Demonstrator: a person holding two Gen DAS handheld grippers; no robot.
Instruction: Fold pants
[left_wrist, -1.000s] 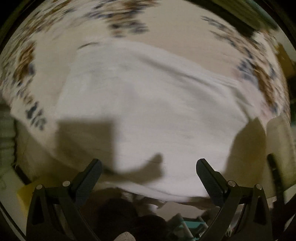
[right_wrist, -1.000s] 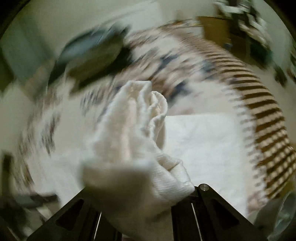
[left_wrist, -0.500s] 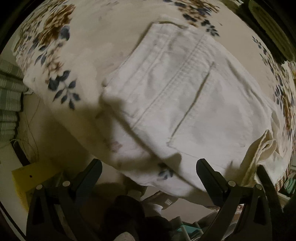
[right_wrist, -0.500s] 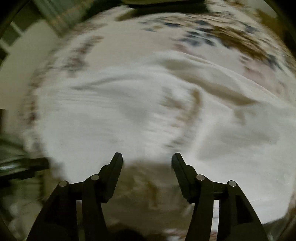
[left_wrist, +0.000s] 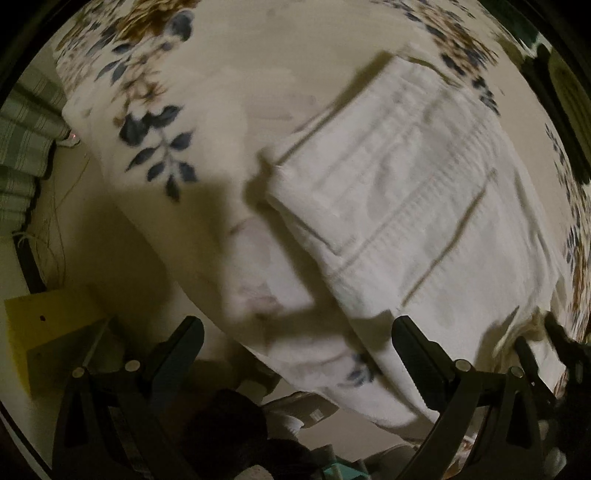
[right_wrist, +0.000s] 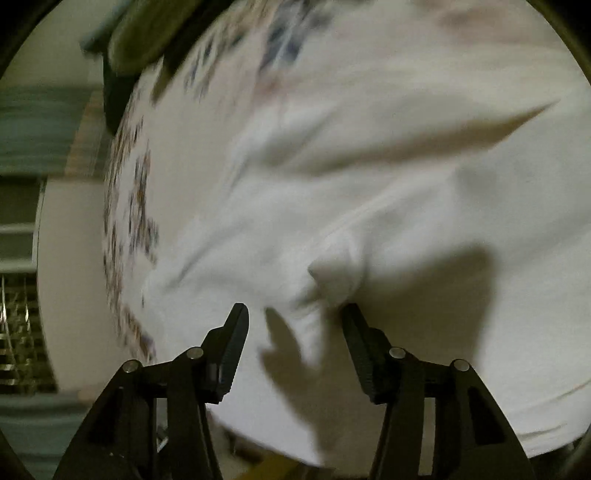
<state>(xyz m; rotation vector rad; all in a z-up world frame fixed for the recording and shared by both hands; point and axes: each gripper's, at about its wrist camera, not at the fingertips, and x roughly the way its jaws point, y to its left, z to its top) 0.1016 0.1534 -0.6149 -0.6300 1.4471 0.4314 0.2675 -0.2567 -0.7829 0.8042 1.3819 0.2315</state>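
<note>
Floral bedding (left_wrist: 207, 122) carries the white pants (left_wrist: 424, 221), folded into a thick block whose long axis runs diagonally across the left wrist view. The left gripper (left_wrist: 295, 354) hangs spread and empty just off their near edge. The right gripper (right_wrist: 295, 343) is nearer, its jaws closing, nothing gripped, a raised fold (right_wrist: 340, 266) just ahead.

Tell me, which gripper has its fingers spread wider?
The left gripper: its fingers stand far apart over the white pants. The right gripper is narrower, its jaws closing, pinching nothing.
</note>
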